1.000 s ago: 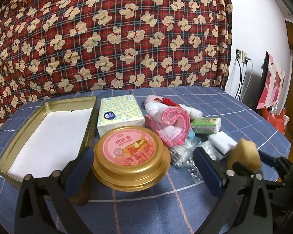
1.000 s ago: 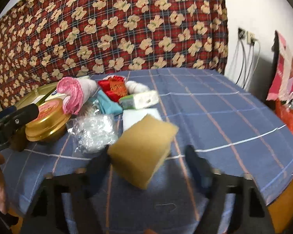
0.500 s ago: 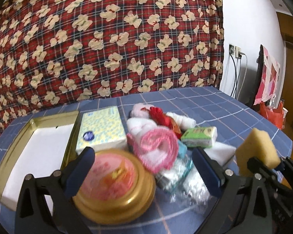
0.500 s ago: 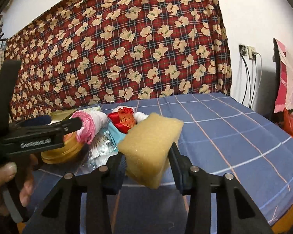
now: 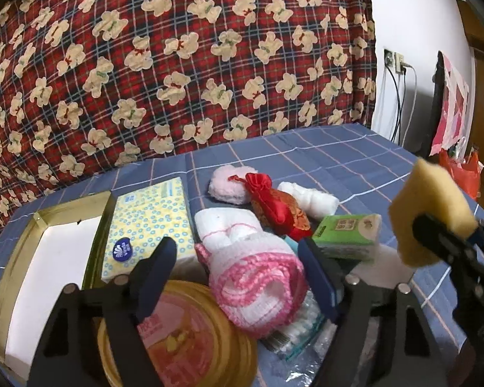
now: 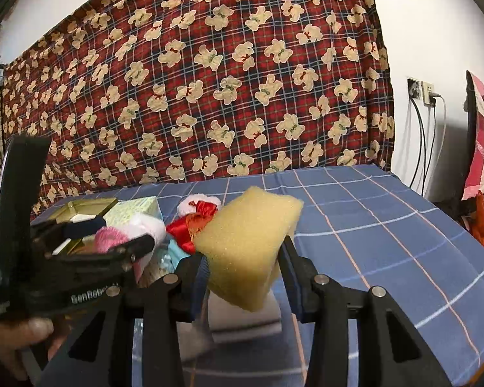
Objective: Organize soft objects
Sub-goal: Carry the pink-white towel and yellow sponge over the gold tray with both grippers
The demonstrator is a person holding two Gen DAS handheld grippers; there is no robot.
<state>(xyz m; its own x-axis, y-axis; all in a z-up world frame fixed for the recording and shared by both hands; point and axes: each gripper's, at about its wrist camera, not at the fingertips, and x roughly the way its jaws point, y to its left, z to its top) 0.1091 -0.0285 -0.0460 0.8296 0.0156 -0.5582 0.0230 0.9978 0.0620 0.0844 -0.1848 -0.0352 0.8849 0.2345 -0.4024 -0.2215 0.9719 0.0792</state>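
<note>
Behind the table [image 5: 322, 158], a red plaid cloth [image 5: 177, 64] printed with cream bears hangs down to the blue checked tablecloth.

The right gripper [image 6: 243, 269] is clamped on a yellow sponge [image 6: 247, 248], which sits tilted between its two fingers and is lifted clear of the table. Just under it lies a white block [image 6: 245, 321]. To the left of it, the person's left hand [image 6: 19, 338] grips the handle of the other tool, whose side carries partly legible white lettering that looks like "GenRobot".

The left gripper [image 5: 238, 277] hangs with its jaws spread apart, holding nothing, right above a rolled pink and white towel [image 5: 258, 277]. Below its left finger sits a round gold tin [image 5: 190, 338] with a pink label; the characters on it are too blurred to read. Ahead and to the left lie a yellow tissue pack [image 5: 148, 225] with a round blue logo, unreadable, and, beyond it, an open gold tin tray [image 5: 48, 216] lined in white. Ahead and to the right are a red satin pouch [image 5: 274, 206], a pink fluffy pad [image 5: 226, 183], a white rolled cloth [image 5: 309, 200] and a green tissue packet [image 5: 348, 235] with small print I cannot read.
</note>
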